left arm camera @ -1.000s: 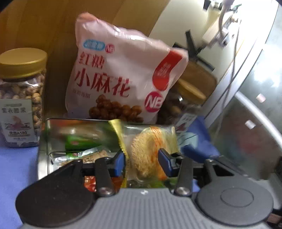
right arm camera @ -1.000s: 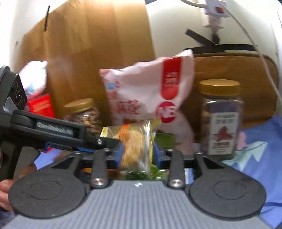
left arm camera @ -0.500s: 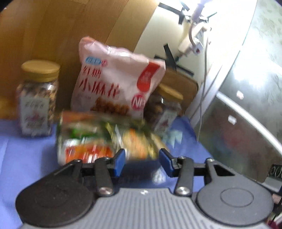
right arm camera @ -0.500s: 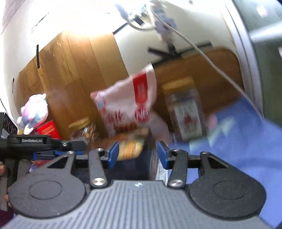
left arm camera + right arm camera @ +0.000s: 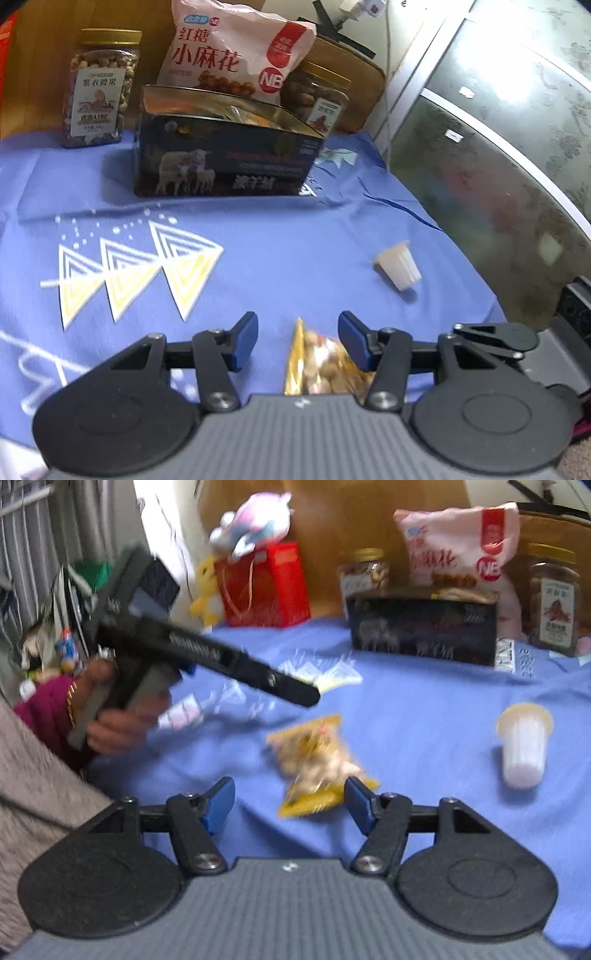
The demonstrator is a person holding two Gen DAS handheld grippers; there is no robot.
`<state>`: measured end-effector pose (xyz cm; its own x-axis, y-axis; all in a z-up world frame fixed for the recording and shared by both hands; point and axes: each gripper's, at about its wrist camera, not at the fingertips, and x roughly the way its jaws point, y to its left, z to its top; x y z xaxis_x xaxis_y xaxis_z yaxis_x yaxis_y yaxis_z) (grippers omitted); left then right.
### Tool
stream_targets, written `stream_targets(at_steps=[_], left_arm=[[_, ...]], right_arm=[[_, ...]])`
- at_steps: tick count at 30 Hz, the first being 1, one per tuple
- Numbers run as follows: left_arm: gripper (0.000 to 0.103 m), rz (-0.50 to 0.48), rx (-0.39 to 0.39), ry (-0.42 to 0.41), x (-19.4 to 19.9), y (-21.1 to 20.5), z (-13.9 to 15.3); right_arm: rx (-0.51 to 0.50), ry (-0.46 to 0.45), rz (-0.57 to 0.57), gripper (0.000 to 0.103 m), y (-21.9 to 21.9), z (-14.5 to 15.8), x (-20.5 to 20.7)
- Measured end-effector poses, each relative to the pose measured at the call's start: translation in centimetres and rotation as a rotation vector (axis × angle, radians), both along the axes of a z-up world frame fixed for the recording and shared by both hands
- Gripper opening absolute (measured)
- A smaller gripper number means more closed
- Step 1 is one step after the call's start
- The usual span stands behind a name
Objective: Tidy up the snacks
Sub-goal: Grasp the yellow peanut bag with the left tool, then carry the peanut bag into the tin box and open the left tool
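Note:
A yellow snack packet [image 5: 321, 363] lies on the blue cloth, between and just below the open fingers of my left gripper [image 5: 297, 339]. It also shows in the right wrist view [image 5: 314, 760], just ahead of my open, empty right gripper [image 5: 290, 805]. A white jelly cup [image 5: 399, 266] lies on its side to the right; it also shows in the right wrist view [image 5: 522, 749]. A dark open tin box [image 5: 225, 158] holding snack packets stands at the back of the table. My left gripper also appears in the right wrist view [image 5: 207, 661], held by a hand.
Behind the tin stand a pink snack bag [image 5: 236, 55] and two gold-lidded nut jars [image 5: 99, 88] [image 5: 317, 99]. A red gift bag [image 5: 266, 583] and a plush toy [image 5: 255, 520] sit at the far left. A glass door [image 5: 517, 147] is on the right.
Both grippers have pulled back from the tin box toward the near table edge. The right gripper let go of the packet it held over the tin and now stands open.

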<state>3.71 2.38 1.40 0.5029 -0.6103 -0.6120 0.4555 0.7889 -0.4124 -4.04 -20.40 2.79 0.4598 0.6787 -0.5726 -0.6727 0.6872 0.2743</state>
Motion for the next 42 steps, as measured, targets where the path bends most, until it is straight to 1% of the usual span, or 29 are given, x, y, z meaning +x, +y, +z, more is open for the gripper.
stream_targets(at_steps=[3,6,8,9,10,13,15,17,19,21,22,24,27,28,29,30,31,32,34,35,37,39,42], left_arm=[[0.049,-0.023,-0.006,0.001,-1.0,-0.2,-0.3],[0.049,-0.038,-0.001,0.023,-1.4,-0.5,-1.0],[0.049,-0.047,-0.006,0.041,-1.5,-0.9,-1.6],[0.049,-0.047,-0.009,0.032,-1.6,-1.0,-1.6],[0.049,-0.05,-0.007,0.029,-1.7,-1.1,-1.7],[0.049,-0.04,-0.025,0.035,-1.6,-0.6,-1.8],[0.049,-0.015,-0.021,0.028,-1.4,-0.1,-1.8],[0.049,0.017,-0.016,0.022,-1.2,0.7,-1.7],[0.049,0.055,-0.019,0.024,-0.6,1.6,-1.7],[0.049,0.091,-0.029,0.026,0.0,2.6,-1.7],[0.049,0.117,-0.019,0.021,0.4,3.0,-1.6],[0.048,0.164,0.009,0.015,1.3,3.6,-1.6],[0.048,0.212,0.021,0.006,2.9,4.4,-1.6],[0.048,0.231,0.03,0.002,3.4,4.6,-1.5],[0.048,0.255,0.044,-0.003,3.8,4.8,-1.5],[0.048,0.275,0.056,-0.006,4.4,4.9,-1.4],[0.048,0.29,0.06,-0.005,4.8,5.1,-1.4],[0.05,0.303,0.063,-0.002,5.1,5.3,-1.3],[0.05,0.31,0.05,0.002,5.3,5.6,-1.2],[0.051,0.31,0.046,0.002,5.2,5.7,-1.1],[0.052,0.308,0.033,0.005,5.1,6.0,-1.1],[0.052,0.296,0.003,0.017,5.0,6.2,-1.1],[0.052,0.271,-0.04,0.045,5.0,6.2,-1.0]], right_arm=[[-0.061,0.003,-0.041,0.066,0.6,-0.7,0.1],[-0.045,0.011,-0.081,0.064,0.0,-0.5,0.4],[-0.047,0.017,-0.097,0.058,0.1,-0.5,0.8],[-0.048,0.021,-0.099,0.051,0.2,-0.6,0.9],[-0.042,0.03,-0.092,0.046,0.3,-0.7,1.0],[0.003,0.082,-0.088,0.046,0.0,-0.9,1.8],[0.052,0.136,-0.082,0.046,-0.2,-1.0,3.0],[0.083,0.174,-0.084,0.04,0.0,-1.2,4.5],[0.076,0.178,-0.094,0.031,0.7,-1.3,6.0],[0.057,0.166,-0.103,0.031,1.9,-1.1,7.5],[0.037,0.147,-0.099,0.031,2.6,-1.0,8.1],[-0.012,0.086,-0.08,0.032,4.2,-0.8,8.8],[-0.102,-0.004,-0.077,0.034,6.7,-0.7,9.7],[-0.131,-0.041,-0.084,0.04,7.3,-0.8,9.9],[-0.153,-0.07,-0.096,0.044,7.5,-0.8,10.3],[-0.168,-0.098,-0.12,0.051,7.6,-0.7,10.6],[-0.163,-0.117,-0.14,0.053,7.4,-0.6,11.1],[-0.152,-0.118,-0.158,0.054,7.0,-0.5,11.4],[-0.12,-0.083,-0.169,0.055,6.0,-0.5,12.2],[-0.107,-0.076,-0.17,0.055,5.6,-0.5,12.3],[-0.107,-0.073,-0.167,0.056,5.3,-0.6,12.2],[-0.108,-0.068,-0.153,0.056,5.2,-0.7,11.9],[-0.116,-0.065,-0.118,0.056,6.4,-0.8,11.9]])
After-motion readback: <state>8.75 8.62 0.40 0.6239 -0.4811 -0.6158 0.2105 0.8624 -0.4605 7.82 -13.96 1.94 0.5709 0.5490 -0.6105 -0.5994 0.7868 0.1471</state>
